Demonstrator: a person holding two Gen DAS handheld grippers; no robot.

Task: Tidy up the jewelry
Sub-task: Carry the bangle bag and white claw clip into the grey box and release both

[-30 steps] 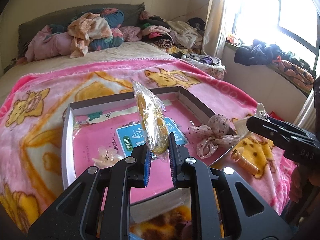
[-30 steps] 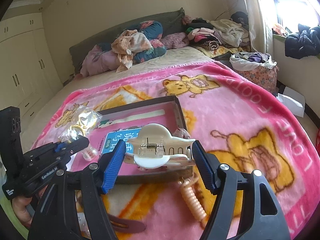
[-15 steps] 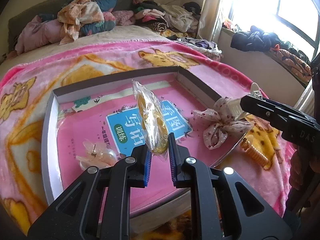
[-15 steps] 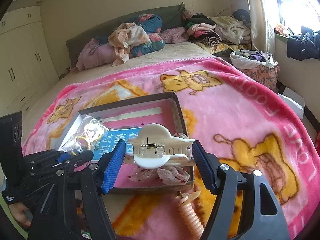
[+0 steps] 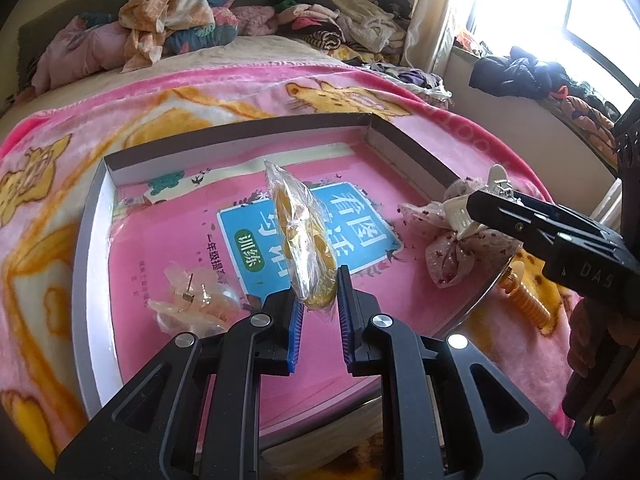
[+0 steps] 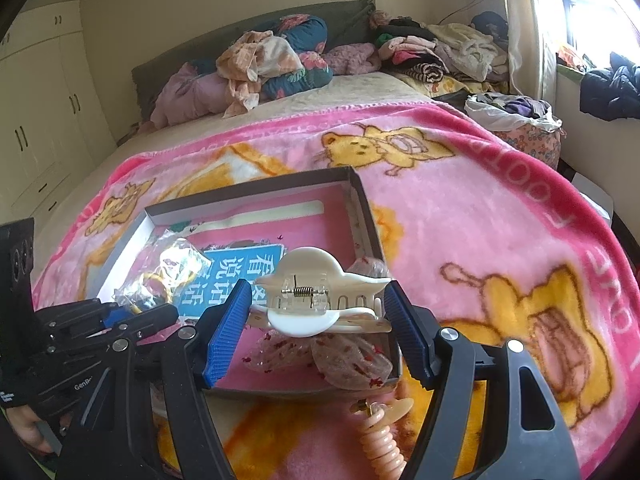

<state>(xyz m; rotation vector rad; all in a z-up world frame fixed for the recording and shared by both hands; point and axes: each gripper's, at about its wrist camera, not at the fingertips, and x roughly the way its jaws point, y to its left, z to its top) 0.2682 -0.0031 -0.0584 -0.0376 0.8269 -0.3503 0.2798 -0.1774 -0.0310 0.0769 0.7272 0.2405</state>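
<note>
Surface: pink fleece blanket (image 6: 500,216) with yellow cartoon bears, spread over a bed; a beige sheet shows beyond its far edge
Box: shallow cardboard tray (image 5: 244,130) with grey-white walls lying flat on the blanket; its floor is covered by a pink booklet (image 5: 168,248) with a blue title panel
Room: heap of clothes and floral bedding (image 6: 264,60) against the dark headboard; cream wardrobe doors (image 6: 36,120) on the left wall; bright window (image 5: 560,8) on the right, dark garments piled along its sill
Left gripper (image 5: 318,292): jaws closed on the lower edge of a clear plastic packet (image 5: 304,240) of yellow-gold jewellery, which stands upright above the tray's middle
Right gripper (image 6: 316,312): blue pads press on both ends of a cream claw hair clip (image 6: 316,292), held level above the tray's near right corner
In the tray: translucent peach claw clip (image 5: 192,300) near the left wall; sheer speckled fabric bow (image 6: 340,356) in the near right corner, under the cream clip
Outside the tray: peach spiral hair tie (image 6: 380,440) on the blanket just beside the near right corner
Hard to make out: exact pieces inside the packet, blurred by crinkled plastic and glare; whether the packet's lower tip touches the booklet
Cut off: a hand (image 6: 28,428) behind the left gripper shows only at the frame edge; window detail is washed out by light
</note>
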